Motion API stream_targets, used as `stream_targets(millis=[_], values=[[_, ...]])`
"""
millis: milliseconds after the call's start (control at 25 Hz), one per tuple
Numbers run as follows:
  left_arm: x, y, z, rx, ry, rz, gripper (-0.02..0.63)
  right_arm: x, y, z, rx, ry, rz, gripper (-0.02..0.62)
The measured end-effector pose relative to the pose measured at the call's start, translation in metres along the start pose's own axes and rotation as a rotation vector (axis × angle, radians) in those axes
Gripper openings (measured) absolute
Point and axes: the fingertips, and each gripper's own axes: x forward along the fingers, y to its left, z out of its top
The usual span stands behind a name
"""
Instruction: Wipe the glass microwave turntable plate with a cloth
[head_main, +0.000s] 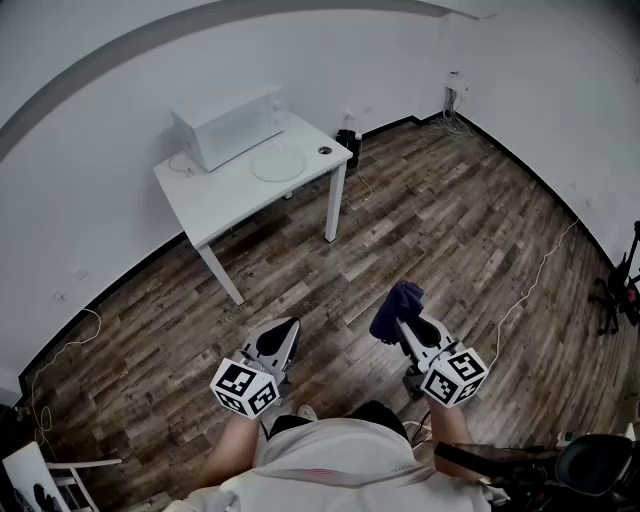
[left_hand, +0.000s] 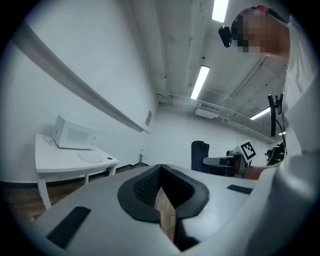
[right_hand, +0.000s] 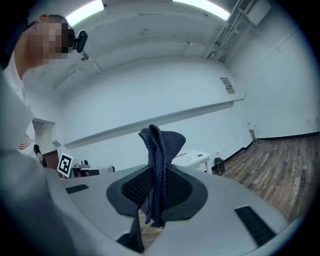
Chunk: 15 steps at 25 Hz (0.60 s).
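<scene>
Nearest: a person in a white top, at the bottom edge of the head view, with one gripper in each hand, both held low over the wooden floor (head_main: 450, 230).

Left gripper (head_main: 277, 343): clenched, pads meeting at the tips. Only floor boards show through the slit below them.

Right gripper (head_main: 405, 322): clamped on a dark blue cloth (head_main: 397, 303). The cloth is pinched between the pads, its bunched upper part standing above the jaws and a shorter end hanging under them. The two grippers are side by side and apart.

Further off, well apart from both grippers: a white worktop (head_main: 222, 198) on slim legs, set against the white wall.

At the back of it: a white microwave (head_main: 228, 126), door shut.

Just in front of the microwave: the round glass plate (head_main: 277, 165), lying flat on the worktop, far from the cloth.

Near the plate, toward the worktop's corner: a small dark round item (head_main: 324, 151); what it is cannot be told.

Farthest: cables (head_main: 455, 120) at the foot of the far wall.
</scene>
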Motion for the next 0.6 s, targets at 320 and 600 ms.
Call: stream_targets(millis=[320, 600], values=[[-0.009, 0.033, 0.000, -0.022, 0.011, 0.003, 0.010, 0.027, 0.016, -0.007, 0.003, 0.026, 0.002, 0.063], [-0.002, 0.060, 0.003, -0.029, 0.021, 0.029, 0.010, 0.067, 0.007, -0.002, 0.022, 0.017, 0.038, 0.063]])
